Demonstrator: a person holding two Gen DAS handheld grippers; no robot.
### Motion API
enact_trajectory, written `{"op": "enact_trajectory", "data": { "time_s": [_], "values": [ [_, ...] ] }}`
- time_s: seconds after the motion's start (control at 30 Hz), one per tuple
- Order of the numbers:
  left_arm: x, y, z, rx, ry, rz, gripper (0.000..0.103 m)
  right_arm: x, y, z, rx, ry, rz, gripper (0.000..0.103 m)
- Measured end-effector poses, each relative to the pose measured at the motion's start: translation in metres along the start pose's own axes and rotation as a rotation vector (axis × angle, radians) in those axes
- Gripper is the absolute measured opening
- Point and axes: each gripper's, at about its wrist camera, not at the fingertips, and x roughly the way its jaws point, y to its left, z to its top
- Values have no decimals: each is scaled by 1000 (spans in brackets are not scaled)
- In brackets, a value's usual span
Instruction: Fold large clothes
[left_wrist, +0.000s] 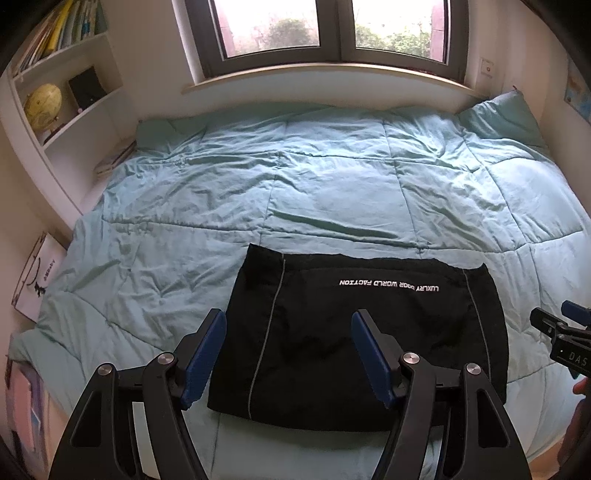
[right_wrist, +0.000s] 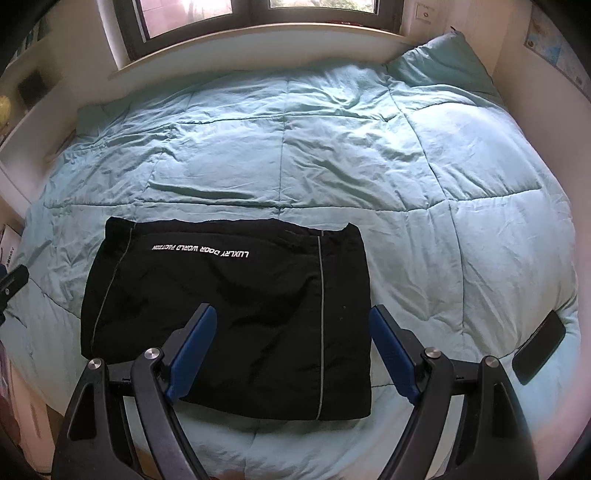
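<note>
A black garment (left_wrist: 354, 332) with grey piping and white lettering lies folded into a flat rectangle near the front edge of the bed; it also shows in the right wrist view (right_wrist: 229, 314). My left gripper (left_wrist: 288, 321) is open and empty, held above the garment's near left part. My right gripper (right_wrist: 291, 314) is open and empty, held above the garment's near right part. The right gripper also shows at the right edge of the left wrist view (left_wrist: 561, 332).
A light teal quilt (left_wrist: 295, 177) covers the bed, with a pillow (left_wrist: 502, 118) at the far right. A black phone (right_wrist: 539, 347) lies on the quilt at the right. White shelves with a globe (left_wrist: 42, 103) stand at the left, a window (left_wrist: 325, 33) behind.
</note>
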Motion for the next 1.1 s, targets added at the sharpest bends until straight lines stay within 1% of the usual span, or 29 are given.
{"op": "enact_trajectory", "data": {
  "time_s": [0.13, 0.2, 0.27, 0.33, 0.47, 0.63, 0.87, 1.1],
  "values": [
    [6, -4, -1, 14, 14, -17, 72, -2, 6, 0, -19, -11, -11, 86],
    [7, -5, 1, 37, 11, -7, 72, 0, 7, 3, -28, -6, -23, 86],
    [3, -3, 3, 48, -7, 23, 72, 0, 4, 5, -7, -8, -21, 86],
    [1, -1, 4, 37, -16, 36, 72, -2, 1, 5, 18, -16, -5, 86],
    [5, 2, 2, 10, 1, 16, 72, -1, 1, 4, 7, -12, -18, 86],
    [6, -4, 2, 29, 3, 28, 72, -4, 2, 4, 12, -24, -18, 86],
    [8, -9, 2, 39, 8, 21, 72, -4, 0, 4, 15, -19, -19, 86],
    [10, -13, 5, 61, 3, 47, 72, -8, -2, 3, 42, -39, -18, 86]
  ]
}}
